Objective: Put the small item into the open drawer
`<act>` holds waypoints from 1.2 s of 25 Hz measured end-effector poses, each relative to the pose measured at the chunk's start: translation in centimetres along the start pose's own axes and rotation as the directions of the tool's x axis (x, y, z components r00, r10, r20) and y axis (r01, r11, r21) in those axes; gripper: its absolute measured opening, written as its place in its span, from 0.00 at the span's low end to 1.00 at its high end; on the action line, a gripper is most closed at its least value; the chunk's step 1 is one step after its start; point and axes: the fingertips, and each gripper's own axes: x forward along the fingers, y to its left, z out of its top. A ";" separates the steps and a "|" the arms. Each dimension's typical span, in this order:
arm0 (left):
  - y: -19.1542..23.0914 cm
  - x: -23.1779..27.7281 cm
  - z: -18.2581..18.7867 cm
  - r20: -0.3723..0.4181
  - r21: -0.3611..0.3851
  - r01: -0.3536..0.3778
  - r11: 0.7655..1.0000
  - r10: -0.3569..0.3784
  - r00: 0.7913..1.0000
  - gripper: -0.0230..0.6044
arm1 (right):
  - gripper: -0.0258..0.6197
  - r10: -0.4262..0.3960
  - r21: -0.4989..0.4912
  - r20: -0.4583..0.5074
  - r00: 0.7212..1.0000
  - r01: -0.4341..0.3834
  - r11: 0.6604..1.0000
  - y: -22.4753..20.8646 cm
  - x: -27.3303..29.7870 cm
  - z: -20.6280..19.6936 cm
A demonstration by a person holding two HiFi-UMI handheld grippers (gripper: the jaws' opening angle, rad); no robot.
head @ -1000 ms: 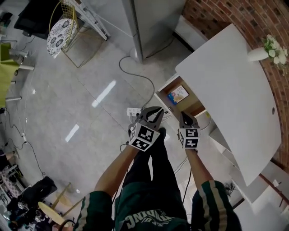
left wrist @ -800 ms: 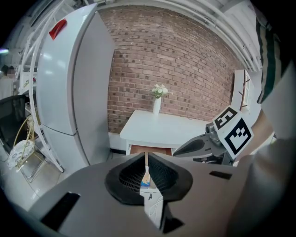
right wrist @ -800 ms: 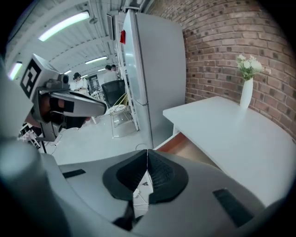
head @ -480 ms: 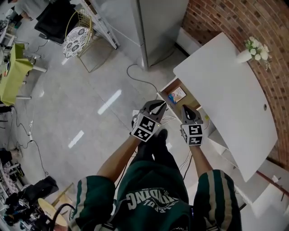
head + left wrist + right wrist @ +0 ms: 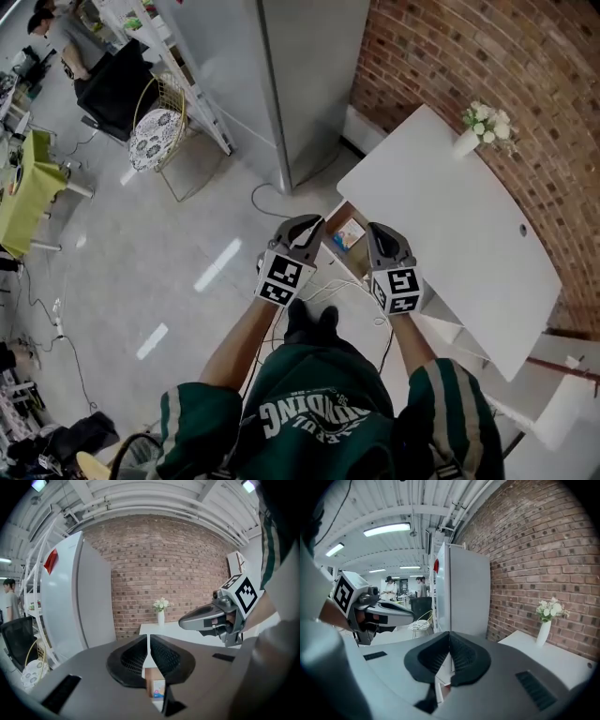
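Plainly, both tongs were shut and empty. The left tongs (image 5: 149, 645) had their ribbed black pads pressed together with only a thin slit between, and the right tongs (image 5: 450, 644) were the same. We held them side by side in front of us, aimed toward the desk (image 5: 450, 225). The small item (image 5: 349, 236), a flat rectangular pack printed in blue and orange, lay face up in the open drawer (image 5: 339, 217), well apart from either pair. The drawer's brown wooden inside jutted from under the smooth white, round-cornered desk. We could not tell which way the pack's long axis ran. A slim white vase (image 5: 466, 142) of pale flowers stood by the rough brick wall (image 5: 487, 56).
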 end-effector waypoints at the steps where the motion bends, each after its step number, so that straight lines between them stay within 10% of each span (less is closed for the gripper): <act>1: 0.0 -0.3 0.6 0.010 0.004 -0.007 1.000 0.007 1.000 0.09 | 0.08 -0.001 0.003 0.011 1.000 0.001 1.000 0.1 -0.4 0.6; 12: 0.4 -1.8 6.8 0.132 0.055 -0.024 0.998 0.016 0.991 0.09 | 0.08 -0.052 0.017 0.142 0.988 0.050 0.999 -1.4 -3.8 6.2; 30: -0.1 -1.2 6.9 0.134 0.059 0.011 0.998 -0.019 0.991 0.09 | 0.08 -0.050 0.032 0.092 0.994 0.047 0.998 -1.5 -3.8 4.8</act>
